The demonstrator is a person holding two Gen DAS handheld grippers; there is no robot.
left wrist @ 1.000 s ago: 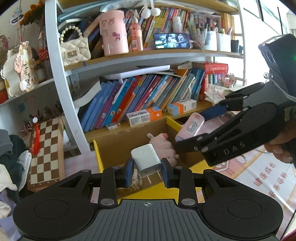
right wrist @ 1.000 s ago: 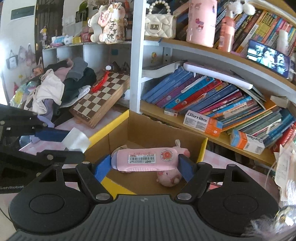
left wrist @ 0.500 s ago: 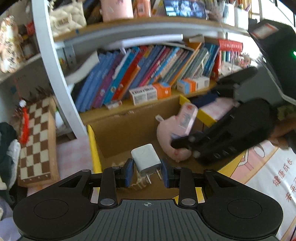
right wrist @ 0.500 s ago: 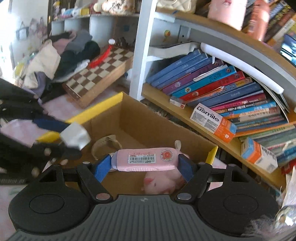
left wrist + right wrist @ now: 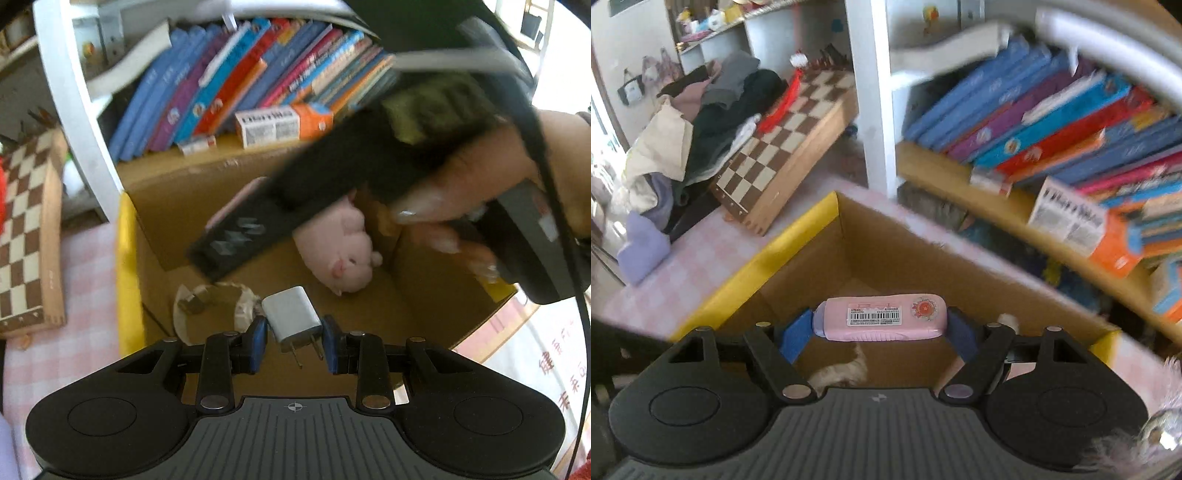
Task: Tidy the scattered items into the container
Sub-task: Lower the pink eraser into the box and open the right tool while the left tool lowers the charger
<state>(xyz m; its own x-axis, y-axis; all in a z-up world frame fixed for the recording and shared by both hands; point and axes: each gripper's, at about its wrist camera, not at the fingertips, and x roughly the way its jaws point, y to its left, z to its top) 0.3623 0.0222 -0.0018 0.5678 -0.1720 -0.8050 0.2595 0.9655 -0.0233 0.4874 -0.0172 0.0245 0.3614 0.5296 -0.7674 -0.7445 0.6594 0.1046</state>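
A pink checked tablecloth [image 5: 713,254] lay before a crowded bookshelf [image 5: 258,74]; on it stood the yellow-rimmed cardboard box [image 5: 127,258]. Inside were already a pink plush pig [image 5: 341,245] and a small furry item [image 5: 218,299]. The left gripper [image 5: 293,341] clenched a white plug charger [image 5: 291,317] over the box; the right gripper [image 5: 881,332] clamped a pink oblong case [image 5: 882,317] above it. Both, I judge, remained to be dropped.

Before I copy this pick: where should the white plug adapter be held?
Grip the white plug adapter across its two flat side faces, coming from the pronged end, as the left tongs do. The flat parallel sides seat the blue pads; the metal prongs hang free in between.
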